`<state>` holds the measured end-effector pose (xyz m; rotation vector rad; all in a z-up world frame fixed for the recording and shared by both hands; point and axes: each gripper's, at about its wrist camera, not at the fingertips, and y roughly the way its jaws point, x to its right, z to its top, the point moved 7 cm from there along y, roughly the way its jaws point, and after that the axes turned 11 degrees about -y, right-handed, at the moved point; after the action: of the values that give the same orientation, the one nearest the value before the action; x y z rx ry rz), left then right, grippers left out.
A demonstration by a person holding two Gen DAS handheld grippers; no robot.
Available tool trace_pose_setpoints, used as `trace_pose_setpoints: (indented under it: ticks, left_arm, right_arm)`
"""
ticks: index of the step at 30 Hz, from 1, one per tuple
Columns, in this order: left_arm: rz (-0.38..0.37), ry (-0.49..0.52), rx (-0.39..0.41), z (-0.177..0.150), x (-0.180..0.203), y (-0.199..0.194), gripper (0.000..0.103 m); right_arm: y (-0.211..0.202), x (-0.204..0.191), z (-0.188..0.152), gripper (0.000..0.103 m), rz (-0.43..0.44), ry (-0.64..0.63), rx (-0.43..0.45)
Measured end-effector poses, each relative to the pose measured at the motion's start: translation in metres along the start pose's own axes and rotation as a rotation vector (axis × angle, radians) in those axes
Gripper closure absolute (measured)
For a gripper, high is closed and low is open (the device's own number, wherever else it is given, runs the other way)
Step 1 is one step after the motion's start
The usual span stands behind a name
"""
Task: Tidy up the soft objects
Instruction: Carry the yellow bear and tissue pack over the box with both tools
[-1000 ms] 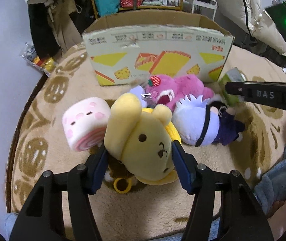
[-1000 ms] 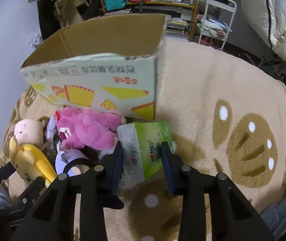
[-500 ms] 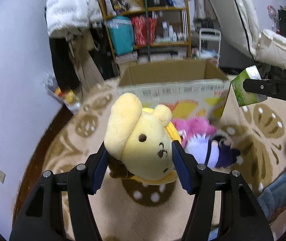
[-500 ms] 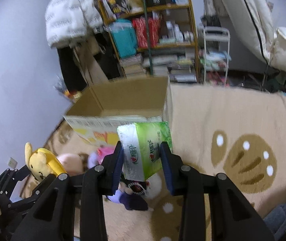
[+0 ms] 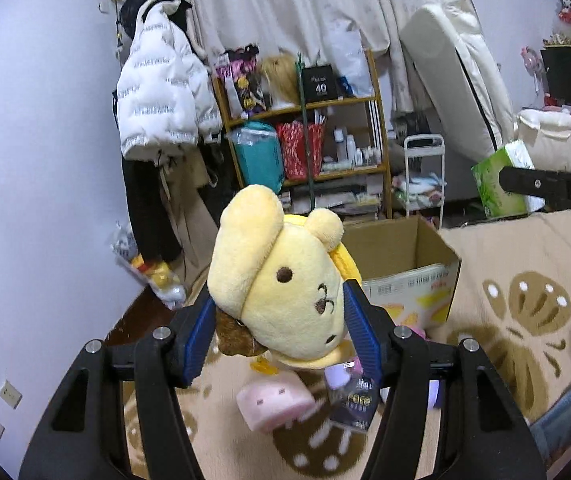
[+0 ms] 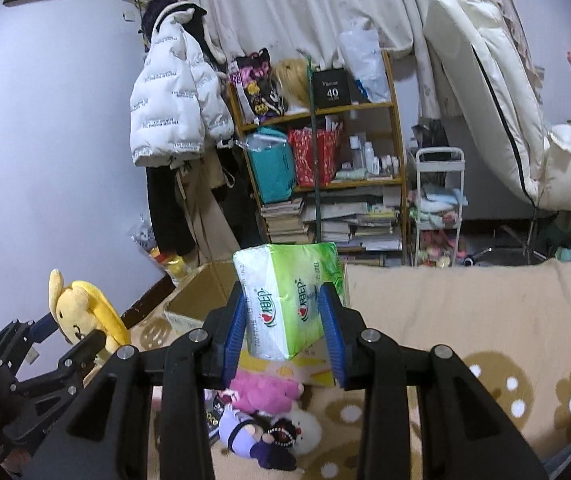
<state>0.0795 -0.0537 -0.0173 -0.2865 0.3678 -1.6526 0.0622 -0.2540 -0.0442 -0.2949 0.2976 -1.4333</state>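
My left gripper (image 5: 279, 336) is shut on a yellow plush dog (image 5: 281, 280) and holds it high above the rug; it also shows in the right wrist view (image 6: 85, 312). My right gripper (image 6: 285, 336) is shut on a green-and-white tissue pack (image 6: 289, 300), also raised; the pack shows at the right of the left wrist view (image 5: 497, 180). An open cardboard box (image 5: 405, 264) stands on the rug beyond both. A pink roll plush (image 5: 273, 400), a pink bear plush (image 6: 265, 392) and a purple doll (image 6: 257, 436) lie on the rug below.
The beige patterned rug (image 6: 485, 320) stretches right. A wooden shelf (image 6: 325, 152) with bags and books, a white jacket (image 6: 177, 104), a small white cart (image 6: 437, 208) and a leaning mattress (image 6: 497, 80) stand behind the box. A dark card (image 5: 355, 404) lies by the roll plush.
Both grippers have risen well above the rug with the yellow plush and the tissue pack held; the views tilted up, so the box and the floor toys now sit lower and farther.
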Motion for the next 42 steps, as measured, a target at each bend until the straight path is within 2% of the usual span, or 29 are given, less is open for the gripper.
trace_pose_setpoints:
  ticks: [4, 11, 21, 30, 42]
  left_arm:
    - [-0.009, -0.014, 0.039, 0.023, 0.0, 0.0, 0.043]
    - [-0.009, -0.016, 0.084, 0.06, -0.004, 0.011, 0.042]
    - [-0.002, -0.014, 0.108, 0.089, -0.016, 0.045, 0.042]
    - [0.003, -0.038, 0.046, 0.077, -0.023, 0.089, 0.042]
    - [-0.046, 0.019, -0.081, 0.032, 0.006, 0.135, 0.042]
  right_arm:
    - [-0.002, -0.002, 0.012, 0.065, 0.015, 0.01, 0.022]
    - [-0.013, -0.021, 0.05, 0.065, -0.006, -0.1, 0.118]
    - [0.021, -0.02, 0.067, 0.065, -0.019, -0.111, 0.119]
    - [0.068, -0.009, 0.056, 0.065, -0.017, -0.087, 0.075]
    - [0.118, 0.003, 0.018, 0.064, 0.004, -0.056, -0.02]
